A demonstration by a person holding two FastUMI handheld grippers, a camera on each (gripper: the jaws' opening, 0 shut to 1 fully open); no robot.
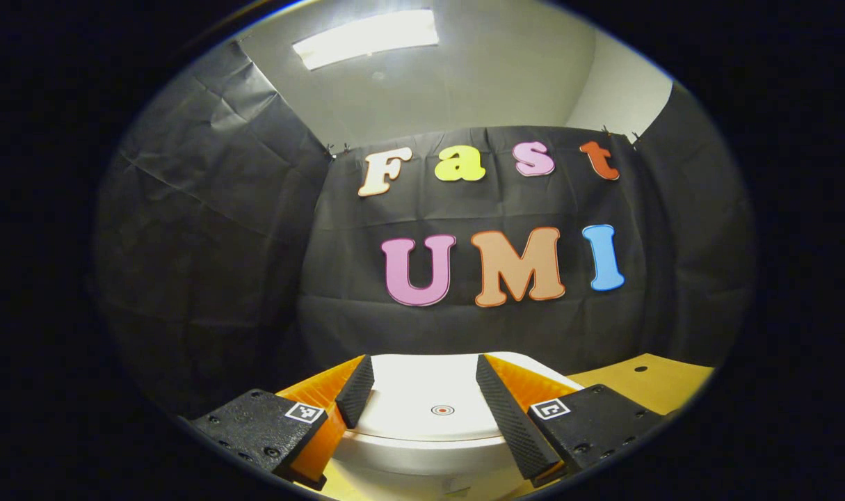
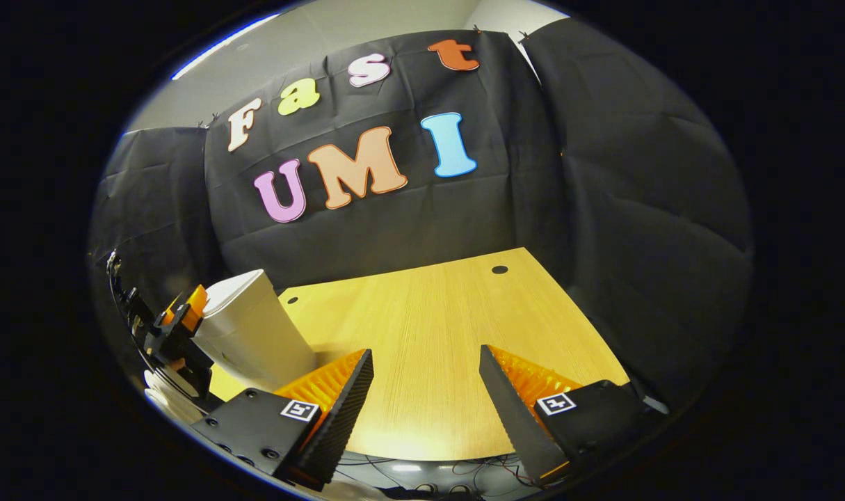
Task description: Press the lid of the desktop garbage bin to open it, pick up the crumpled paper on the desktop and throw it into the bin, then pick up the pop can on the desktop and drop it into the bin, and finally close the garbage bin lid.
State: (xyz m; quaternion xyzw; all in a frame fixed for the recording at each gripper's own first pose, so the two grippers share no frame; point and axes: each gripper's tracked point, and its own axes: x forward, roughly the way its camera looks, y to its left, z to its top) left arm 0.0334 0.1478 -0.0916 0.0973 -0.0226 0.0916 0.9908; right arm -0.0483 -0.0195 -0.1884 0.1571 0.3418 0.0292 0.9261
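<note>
1. Left gripper (image 1: 424, 396) hovers over the bin (image 1: 422, 445), fingers spread wide, one to each side of the white lid (image 1: 429, 390), which is shut.
2. Right gripper (image 2: 425, 390) hangs fingers apart above the desk's (image 2: 436, 327) near edge, holding nothing.
3. From the right gripper view, the bin (image 2: 252, 327) stands at the desk's left edge, the left gripper (image 2: 175, 323) right against it.

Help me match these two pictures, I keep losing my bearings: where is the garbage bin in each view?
Left gripper view: the garbage bin sits bottom centre, its white lid between the left gripper fingers.
Right gripper view: the bin stands at lower left on the wooden desktop, beside the left gripper.
Shared landmark: the wooden desktop.
</note>
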